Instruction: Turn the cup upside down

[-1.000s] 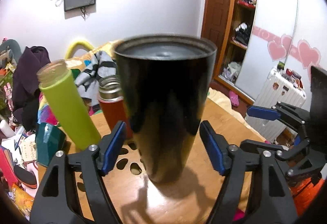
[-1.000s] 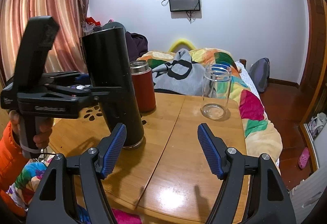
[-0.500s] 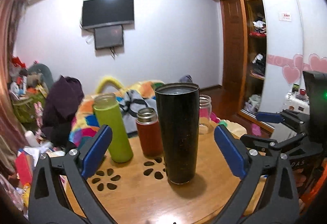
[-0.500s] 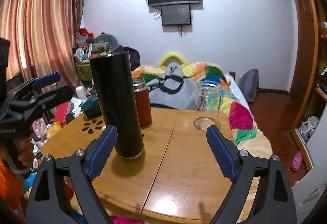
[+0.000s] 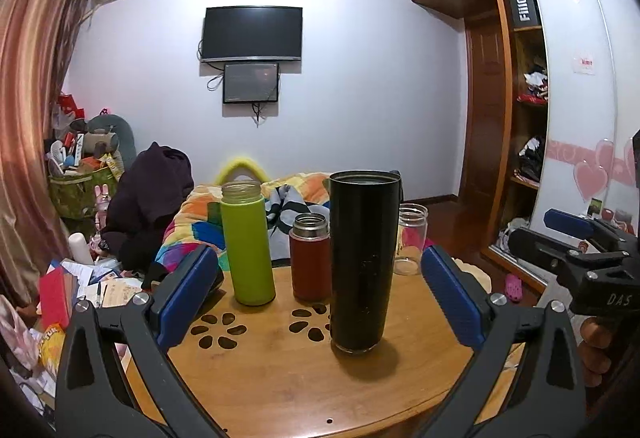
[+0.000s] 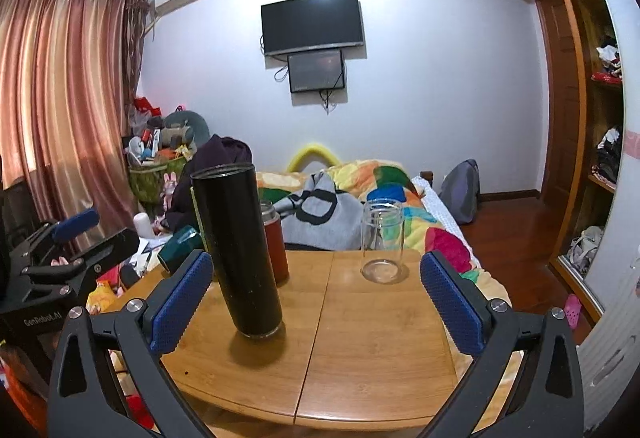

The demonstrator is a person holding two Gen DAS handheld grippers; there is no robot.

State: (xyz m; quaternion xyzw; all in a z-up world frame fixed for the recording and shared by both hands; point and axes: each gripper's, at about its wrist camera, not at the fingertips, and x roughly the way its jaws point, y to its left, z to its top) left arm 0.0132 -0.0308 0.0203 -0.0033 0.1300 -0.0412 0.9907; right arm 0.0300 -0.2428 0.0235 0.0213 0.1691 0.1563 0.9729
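A tall black cup [image 5: 362, 262] stands on the wooden table [image 5: 280, 378], free of both grippers; it also shows in the right wrist view [image 6: 238, 254]. My left gripper [image 5: 320, 294] is open and empty, drawn back from the cup toward the table's near edge. My right gripper [image 6: 318, 298] is open and empty, with the cup in front of its left finger. The right gripper also shows at the right of the left wrist view [image 5: 580, 250], the left gripper at the left of the right wrist view [image 6: 60, 254].
A green bottle [image 5: 247, 242], a red flask [image 5: 310, 256] and a clear glass jar [image 6: 382, 242] stand on the table behind the cup. A bed with a colourful quilt [image 6: 384, 190] lies beyond. Clutter fills the floor at left [image 5: 80, 278].
My left gripper has let go of the black cup and pulled back from it. My right gripper has also drawn back. The cup stays standing on the table.
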